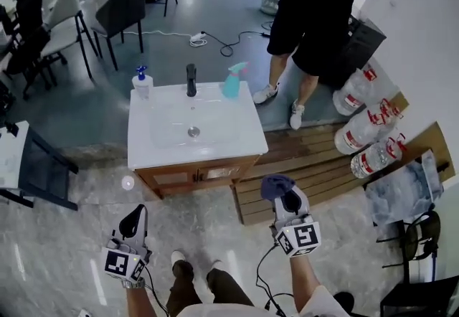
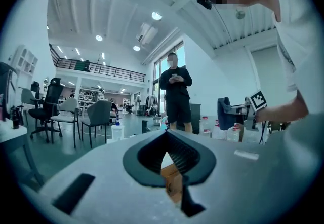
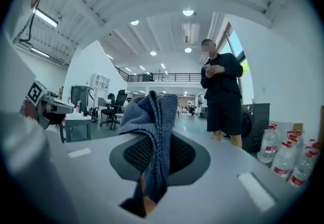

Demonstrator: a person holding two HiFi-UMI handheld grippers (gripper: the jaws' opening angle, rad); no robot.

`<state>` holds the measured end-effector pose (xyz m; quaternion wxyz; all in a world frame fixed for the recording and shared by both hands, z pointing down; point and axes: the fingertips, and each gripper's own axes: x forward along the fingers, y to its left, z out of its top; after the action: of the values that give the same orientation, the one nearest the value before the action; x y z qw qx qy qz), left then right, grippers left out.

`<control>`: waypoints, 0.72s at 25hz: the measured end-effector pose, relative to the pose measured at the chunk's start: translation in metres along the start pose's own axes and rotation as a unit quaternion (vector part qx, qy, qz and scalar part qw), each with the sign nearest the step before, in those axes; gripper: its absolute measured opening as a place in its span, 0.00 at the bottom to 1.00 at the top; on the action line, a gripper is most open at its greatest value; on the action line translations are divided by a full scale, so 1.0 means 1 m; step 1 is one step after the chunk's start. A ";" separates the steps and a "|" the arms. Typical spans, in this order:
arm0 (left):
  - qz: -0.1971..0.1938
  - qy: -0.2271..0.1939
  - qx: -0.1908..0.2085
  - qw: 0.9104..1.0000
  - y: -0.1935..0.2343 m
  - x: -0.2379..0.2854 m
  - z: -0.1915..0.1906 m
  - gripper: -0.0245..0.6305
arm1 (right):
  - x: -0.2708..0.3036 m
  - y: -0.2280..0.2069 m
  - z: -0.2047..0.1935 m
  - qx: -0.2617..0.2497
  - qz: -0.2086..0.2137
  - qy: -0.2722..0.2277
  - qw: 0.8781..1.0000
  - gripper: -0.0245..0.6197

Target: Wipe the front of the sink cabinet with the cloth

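A wide room with a grey floor (image 1: pixel 215 14) is seen from above. A wooden slatted platform (image 1: pixel 315 158) lies to the right. A person in dark clothes (image 1: pixel 323 0) stands behind it. Chairs (image 1: pixel 122 14) are set at the far left, and large water bottles (image 1: pixel 358 93) are stacked at the right wall.

The sink cabinet (image 1: pixel 193 176) stands in the middle, its wooden front turned toward the grippers and capped by a white basin top (image 1: pixel 154 147). On the top's far edge a black faucet (image 1: pixel 191 80) is flanked by a teal spray bottle (image 1: pixel 233 81) and a pump bottle (image 1: pixel 142 82).

The right gripper (image 1: pixel 290 201) is held near the cabinet's right front corner, over the platform's edge. Its jaws are clamped on the blue cloth (image 1: pixel 276 185), which is bunched above them and kept clear of the cabinet front. In the right gripper view the cloth (image 3: pixel 152 111) is seen folded between the ribbed pads.

The left gripper (image 1: pixel 133 221) is held low at the left, apart from the cabinet. In the left gripper view its jaws are brought together at the tips with nothing between them.
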<state>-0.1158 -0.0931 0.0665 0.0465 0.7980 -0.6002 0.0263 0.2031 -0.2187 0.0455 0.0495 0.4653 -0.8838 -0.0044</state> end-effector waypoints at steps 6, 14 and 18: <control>-0.029 -0.015 -0.022 0.999 -0.054 -0.011 0.082 0.03 | -0.044 0.029 0.097 0.018 0.062 -0.019 0.998 0.14; -0.063 -0.008 0.026 0.998 -0.128 -0.038 0.117 0.03 | -0.098 0.063 0.140 0.083 0.106 -0.088 0.987 0.14; -0.037 -0.005 0.004 0.999 -0.131 -0.051 0.109 0.03 | -0.098 0.073 0.145 0.079 0.136 -0.086 0.984 0.13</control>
<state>-0.0059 -0.0202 -0.0523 0.0411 0.8201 -0.5703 0.0229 0.1847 -0.1017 -0.1030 -0.0639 0.3413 -0.9372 0.0325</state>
